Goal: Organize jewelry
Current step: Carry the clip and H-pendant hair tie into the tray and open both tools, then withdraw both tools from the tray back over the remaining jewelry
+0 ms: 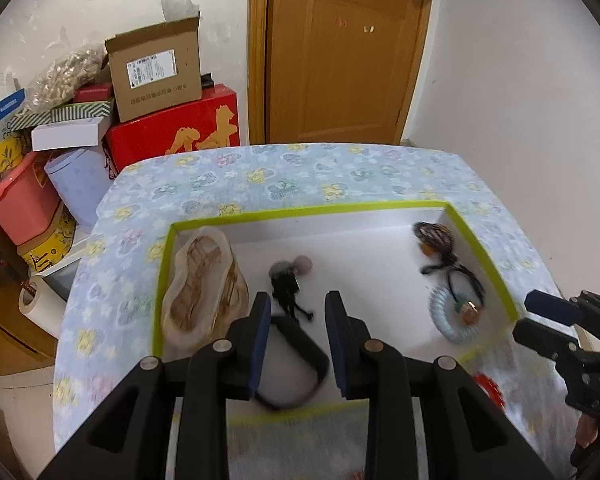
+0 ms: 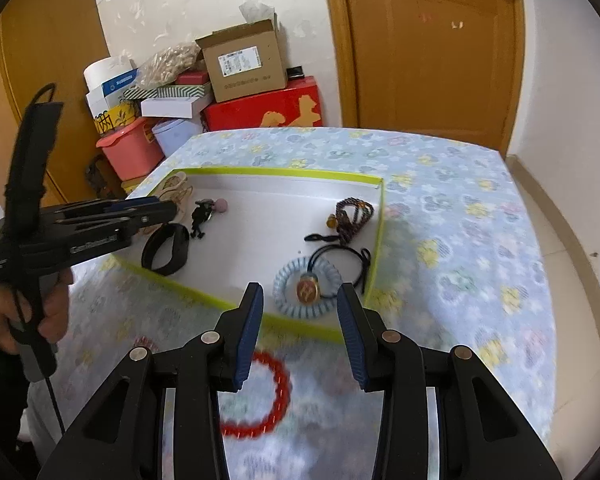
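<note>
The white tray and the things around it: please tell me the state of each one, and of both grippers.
White tray: lies open on the flowered cloth.
Black band: lying in the tray, free.
Blue coil tie: lying in the tray, free.
Red bracelet: on the cloth, outside the tray.
Left gripper: jaws open, empty.
Right gripper: jaws open, empty.
Door: closed.

no text is legible; the cardboard box (image 1: 156, 68) label blurs.
</note>
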A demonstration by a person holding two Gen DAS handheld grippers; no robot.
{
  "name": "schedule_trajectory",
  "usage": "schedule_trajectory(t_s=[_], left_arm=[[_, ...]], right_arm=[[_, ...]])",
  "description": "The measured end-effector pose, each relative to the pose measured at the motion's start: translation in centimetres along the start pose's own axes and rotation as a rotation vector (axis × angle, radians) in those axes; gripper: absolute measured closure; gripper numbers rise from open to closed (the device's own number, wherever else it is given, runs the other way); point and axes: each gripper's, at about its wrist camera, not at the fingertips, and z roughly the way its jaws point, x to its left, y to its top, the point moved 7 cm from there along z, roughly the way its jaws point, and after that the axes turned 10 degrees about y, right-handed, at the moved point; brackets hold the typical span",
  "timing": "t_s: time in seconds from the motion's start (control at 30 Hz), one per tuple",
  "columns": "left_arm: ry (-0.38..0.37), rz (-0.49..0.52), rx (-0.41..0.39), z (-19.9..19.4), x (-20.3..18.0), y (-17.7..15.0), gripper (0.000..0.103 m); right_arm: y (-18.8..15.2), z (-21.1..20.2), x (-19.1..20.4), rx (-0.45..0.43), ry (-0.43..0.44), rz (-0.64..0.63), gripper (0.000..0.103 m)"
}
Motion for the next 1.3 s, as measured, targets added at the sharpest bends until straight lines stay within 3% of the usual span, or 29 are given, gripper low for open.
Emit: schedule_trajectory(t_s=[0.67, 1.3], left_arm=[[-0.034, -0.011, -0.046, -10.4, -0.2, -8.7, 0.074], [-0.066, -0.024, -0.021, -12.4, -0.7, -12.4, 0.074]], right_arm=[[-7.3, -6.5, 5.4, 0.007, -0.037, -0.029, 0.064], [-10.2, -7.7, 6.2, 0.025, -0.032, 0.001, 0.064]])
